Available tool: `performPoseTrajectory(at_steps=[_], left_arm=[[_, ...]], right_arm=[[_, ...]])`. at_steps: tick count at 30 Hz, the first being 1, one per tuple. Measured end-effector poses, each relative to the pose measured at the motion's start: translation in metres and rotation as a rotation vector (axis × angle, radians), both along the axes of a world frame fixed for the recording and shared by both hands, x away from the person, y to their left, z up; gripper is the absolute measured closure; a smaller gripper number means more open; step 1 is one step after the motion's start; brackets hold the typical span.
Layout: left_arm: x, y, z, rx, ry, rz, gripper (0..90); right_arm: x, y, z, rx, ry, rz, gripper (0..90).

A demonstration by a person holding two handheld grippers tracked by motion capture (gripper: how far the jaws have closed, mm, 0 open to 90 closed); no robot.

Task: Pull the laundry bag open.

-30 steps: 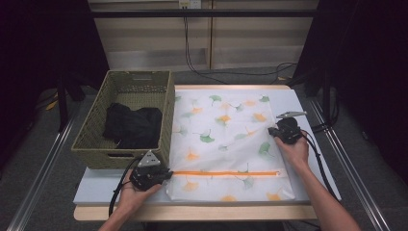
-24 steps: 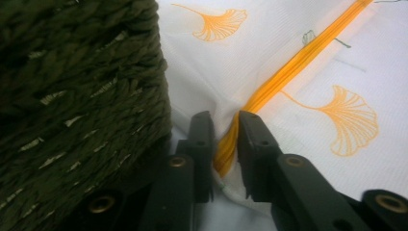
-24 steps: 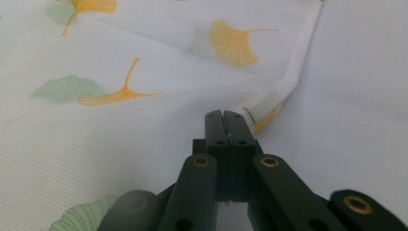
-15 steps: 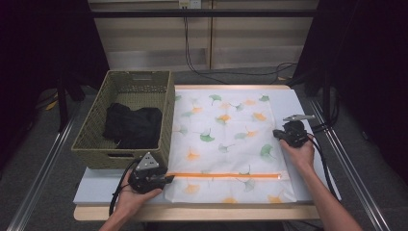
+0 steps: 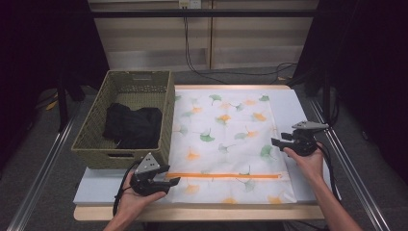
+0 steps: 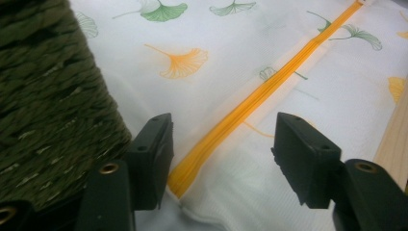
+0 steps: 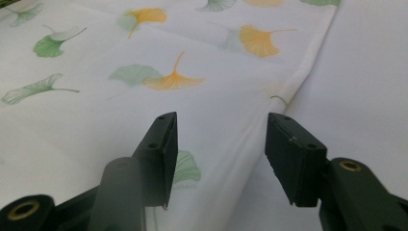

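High view: printed laundry bag (image 5: pixel 226 139) flat on tabletop (image 5: pixel 303 103) beside wicker basket (image 5: pixel 126 120); left gripper (image 5: pixel 169 182) spread, just opened over orange zipper (image 5: pixel 223 175) end; right gripper (image 5: pixel 275 142) spread, just opened at bag's edge; best re-pinch squarely before pulling.

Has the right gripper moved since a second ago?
Yes. The right gripper, jaws just opened, slid right, off the printed bag to its right edge.
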State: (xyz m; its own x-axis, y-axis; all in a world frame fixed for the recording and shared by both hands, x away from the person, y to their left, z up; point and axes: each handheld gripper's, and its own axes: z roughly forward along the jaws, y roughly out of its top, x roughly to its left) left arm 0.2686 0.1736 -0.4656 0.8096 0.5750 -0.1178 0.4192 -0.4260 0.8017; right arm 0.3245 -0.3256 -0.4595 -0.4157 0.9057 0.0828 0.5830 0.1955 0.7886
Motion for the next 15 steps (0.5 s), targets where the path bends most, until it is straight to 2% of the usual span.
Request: performPoseTrajectory(at_steps=[4,5,6,10,12,13,14,15], left_arm=[[0.0,0.0,0.002,-0.017,-0.011,0.004,37.2],[-0.001,-0.001,0.003,-0.007,-0.01,0.005,37.2],[-0.001,-0.002,0.002,-0.018,-0.011,-0.001,37.2],[-0.002,-0.004,0.003,-0.013,-0.016,0.003,36.9],[-0.003,-0.006,0.003,-0.025,-0.022,0.003,36.1],[-0.004,-0.008,0.004,-0.012,-0.027,0.001,35.5],[-0.005,-0.01,0.004,-0.02,-0.025,-0.011,35.0],[-0.006,-0.011,0.004,-0.006,-0.032,-0.006,34.9]], right_arm=[[-0.017,-0.002,0.004,0.026,0.019,0.024,42.6],[-0.021,-0.002,0.004,0.038,0.01,0.029,39.4],[-0.025,-0.003,0.005,0.047,0.001,0.029,38.8],[-0.043,-0.005,0.008,0.066,-0.018,0.035,40.0],[-0.054,-0.007,0.01,0.07,-0.035,0.018,40.3],[-0.058,-0.008,0.011,0.089,-0.038,0.017,41.1],[-0.062,-0.008,0.011,0.104,-0.029,0.014,41.9],[-0.066,-0.007,0.011,0.099,-0.016,0.013,43.5]])
